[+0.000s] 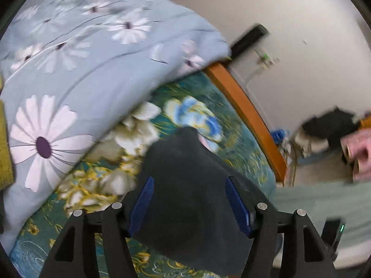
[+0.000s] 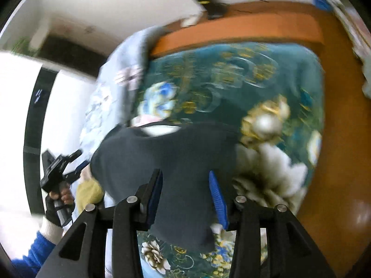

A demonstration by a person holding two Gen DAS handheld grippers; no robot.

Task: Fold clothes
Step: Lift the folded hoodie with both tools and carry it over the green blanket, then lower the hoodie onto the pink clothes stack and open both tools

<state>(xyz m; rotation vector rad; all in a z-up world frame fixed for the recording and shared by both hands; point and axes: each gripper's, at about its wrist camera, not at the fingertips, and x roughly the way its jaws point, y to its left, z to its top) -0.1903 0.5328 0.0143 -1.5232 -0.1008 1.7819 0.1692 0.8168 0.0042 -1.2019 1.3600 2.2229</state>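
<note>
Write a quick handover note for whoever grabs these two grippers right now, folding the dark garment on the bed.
Left gripper: jaws wide apart, dark garment between them, not pinched.
Right gripper: open too, over the same garment.
The garment lies in a rough heap on the green floral bedsheet, beside the blue daisy quilt.
Done: no neat fold visible; frames are blurred.
Left: grip two edges, spread it flat, then fold.

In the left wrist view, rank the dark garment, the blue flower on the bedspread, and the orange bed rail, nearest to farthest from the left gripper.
1. Dark garment: between the left gripper's fingers.
2. Blue flower: just beyond the garment, center.
3. Orange bed rail: farthest, along the bed's right edge.
</note>
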